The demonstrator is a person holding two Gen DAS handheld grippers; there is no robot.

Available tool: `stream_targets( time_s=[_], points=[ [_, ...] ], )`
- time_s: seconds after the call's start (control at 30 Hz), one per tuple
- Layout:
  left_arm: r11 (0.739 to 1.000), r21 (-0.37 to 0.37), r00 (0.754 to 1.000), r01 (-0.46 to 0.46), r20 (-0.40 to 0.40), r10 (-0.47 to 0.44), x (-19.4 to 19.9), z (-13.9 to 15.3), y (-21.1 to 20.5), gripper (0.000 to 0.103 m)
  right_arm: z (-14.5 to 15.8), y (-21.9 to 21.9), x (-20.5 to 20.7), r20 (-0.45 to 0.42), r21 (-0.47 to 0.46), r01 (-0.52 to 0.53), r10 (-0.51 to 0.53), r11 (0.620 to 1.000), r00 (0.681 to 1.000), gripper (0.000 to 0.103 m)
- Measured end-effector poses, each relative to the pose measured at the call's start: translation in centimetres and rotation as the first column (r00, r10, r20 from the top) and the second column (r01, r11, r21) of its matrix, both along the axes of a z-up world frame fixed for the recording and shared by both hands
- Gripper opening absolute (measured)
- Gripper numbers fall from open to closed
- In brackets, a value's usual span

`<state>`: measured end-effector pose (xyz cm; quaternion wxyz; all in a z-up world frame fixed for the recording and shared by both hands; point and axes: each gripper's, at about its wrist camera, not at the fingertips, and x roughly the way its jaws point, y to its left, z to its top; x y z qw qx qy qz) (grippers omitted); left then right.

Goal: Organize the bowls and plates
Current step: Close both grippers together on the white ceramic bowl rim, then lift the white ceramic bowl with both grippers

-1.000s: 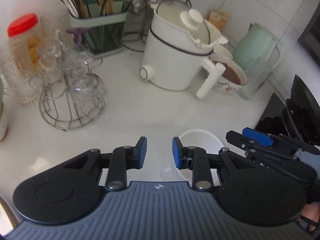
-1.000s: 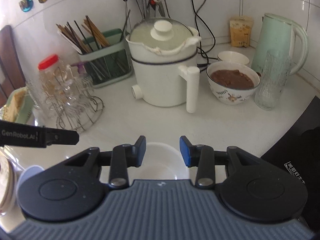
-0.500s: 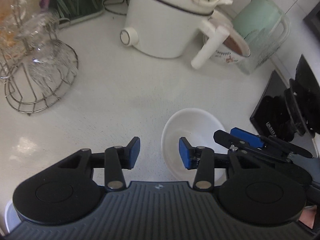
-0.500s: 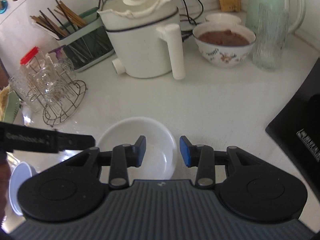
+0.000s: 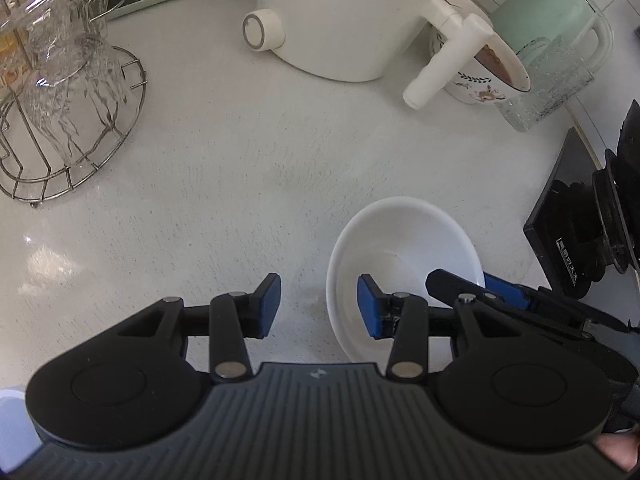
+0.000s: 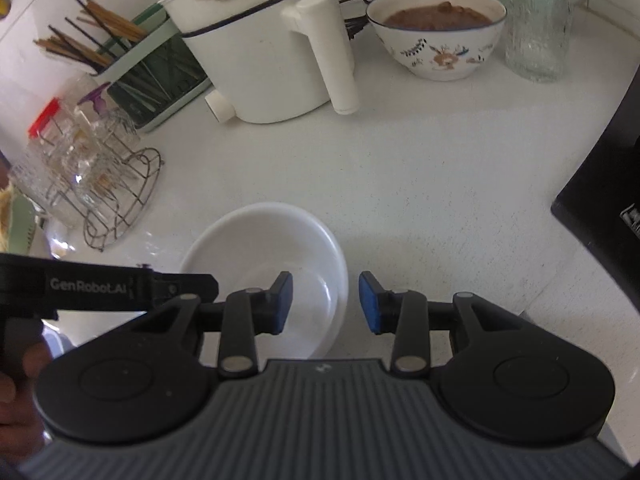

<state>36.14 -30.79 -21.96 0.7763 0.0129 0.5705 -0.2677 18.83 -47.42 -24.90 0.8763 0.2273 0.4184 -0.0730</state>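
Bowl, white, upright on the desk, near its front edge. Right gripper: fingers apart, straddling the bowl's right rim, not clamped. Left gripper: fingers apart, its right fingertip over the bowl's left side, holding nothing. Behind stand a white pot, a patterned bowl of brown food, and a glass rack.
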Motion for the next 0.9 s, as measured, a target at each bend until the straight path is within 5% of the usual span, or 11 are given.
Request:
stream_targets(
  time_s=[0.23, 0.5, 0.9],
  points=[
    [1.000, -0.010, 0.999, -0.024, -0.030, 0.024, -0.1, -0.3, 0.2, 0.037, -1.0, -0.3, 0.1, -0.023, 0.069, -0.019, 0.020, 0.997, 1.000, 0.025],
    [0.998, 0.001, 0.998, -0.062, 0.005, 0.062, -0.5, -0.3, 0.1, 0.011, -1.3, -0.5, 0.0, -0.007, 0.109, -0.018, 0.019, 0.994, 1.000, 0.010],
    [0.997, -0.027, 0.997, -0.070, 0.017, 0.071, -1.5, 0.7, 1.5, 0.008, -0.2, -0.1, -0.6, 0.028, 0.081, -0.077, 0.075, 0.994, 0.997, 0.009]
  ],
)
